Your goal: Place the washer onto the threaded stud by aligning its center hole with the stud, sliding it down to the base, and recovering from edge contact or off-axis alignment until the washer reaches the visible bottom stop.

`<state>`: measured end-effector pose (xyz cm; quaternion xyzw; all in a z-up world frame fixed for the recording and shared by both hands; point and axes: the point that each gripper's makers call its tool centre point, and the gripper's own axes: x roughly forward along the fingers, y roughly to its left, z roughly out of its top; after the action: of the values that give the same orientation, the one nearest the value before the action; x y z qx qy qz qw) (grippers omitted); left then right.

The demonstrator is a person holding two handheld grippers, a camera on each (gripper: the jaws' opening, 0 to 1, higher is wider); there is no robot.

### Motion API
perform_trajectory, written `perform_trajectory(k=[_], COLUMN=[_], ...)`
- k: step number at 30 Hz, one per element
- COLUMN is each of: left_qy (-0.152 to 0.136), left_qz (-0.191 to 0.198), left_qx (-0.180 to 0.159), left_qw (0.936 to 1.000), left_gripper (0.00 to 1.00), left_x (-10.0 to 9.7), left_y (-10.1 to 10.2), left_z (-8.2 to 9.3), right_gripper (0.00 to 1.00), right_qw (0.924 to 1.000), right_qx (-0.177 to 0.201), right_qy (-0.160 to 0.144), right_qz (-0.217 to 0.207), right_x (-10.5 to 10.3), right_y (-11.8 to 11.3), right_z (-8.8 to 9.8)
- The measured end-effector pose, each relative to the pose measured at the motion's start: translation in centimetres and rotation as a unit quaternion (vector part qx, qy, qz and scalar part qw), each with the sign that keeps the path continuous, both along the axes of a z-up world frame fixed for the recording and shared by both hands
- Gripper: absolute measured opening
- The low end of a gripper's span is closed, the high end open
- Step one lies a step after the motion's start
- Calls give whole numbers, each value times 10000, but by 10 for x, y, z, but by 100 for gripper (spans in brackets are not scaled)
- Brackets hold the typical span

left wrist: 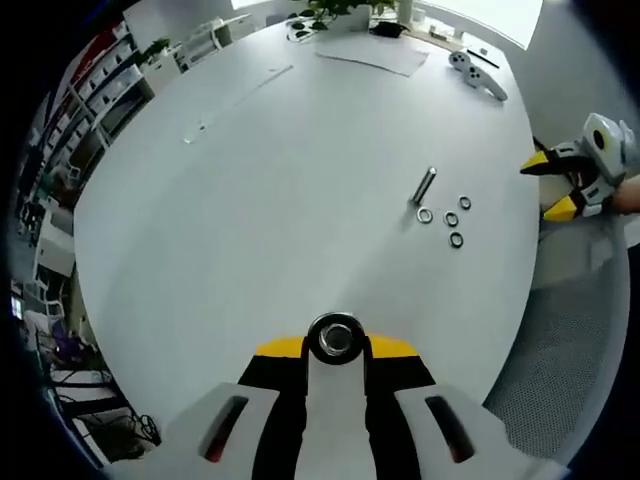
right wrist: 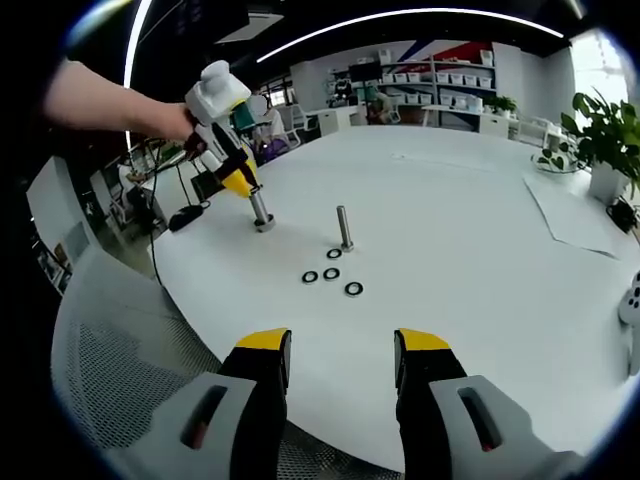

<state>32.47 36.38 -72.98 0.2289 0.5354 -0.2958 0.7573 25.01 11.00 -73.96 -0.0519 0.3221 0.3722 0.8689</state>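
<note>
**Stud clamped upright, washers waiting on the worktop**

Here we are: the left gripper [right wrist: 243, 183] has its yellow-tipped jaws closed around a grey metal threaded stud [right wrist: 261, 210], held upright with its foot resting on the round white worktop [right wrist: 480, 210]. In the left gripper view the stud's top [left wrist: 334, 338] sits end-on between those jaws, so its long axis runs straight up toward the camera.

The right gripper [right wrist: 340, 350] hangs near the table edge, jaws wide apart and carrying nothing. Dead ahead of it, at twelve o'clock in the right gripper view, lie four small dark-ringed metal washers [right wrist: 331, 272], flat on the smooth surface in a loose cluster. Just behind them a second slim metal post [right wrist: 344, 228] stands upright. From the held stud the washers lie at about four o'clock, near but apart.

The free right gripper is clearly the one facing the washers, and they are thin and flat, so pinching an edge looks fiddly. No washer is on either stud yet; the task looks barely begun.
</note>
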Motion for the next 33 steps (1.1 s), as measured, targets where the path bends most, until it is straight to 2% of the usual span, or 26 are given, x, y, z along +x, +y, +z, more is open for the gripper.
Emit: perform_trajectory(k=[13, 33], left_qy=[175, 450], left_qz=[-277, -296], left_qx=[276, 474], left_qw=[9991, 9974], left_gripper=[18, 18], left_x=[-1, -1], left_y=[-1, -1], left_z=[-17, -44], right_gripper=[44, 44], right_qw=[10000, 10000], right_qx=[9, -13], right_qy=[1, 7], right_qz=[-20, -39], right_x=[0, 0], right_y=[0, -1], right_z=[0, 0])
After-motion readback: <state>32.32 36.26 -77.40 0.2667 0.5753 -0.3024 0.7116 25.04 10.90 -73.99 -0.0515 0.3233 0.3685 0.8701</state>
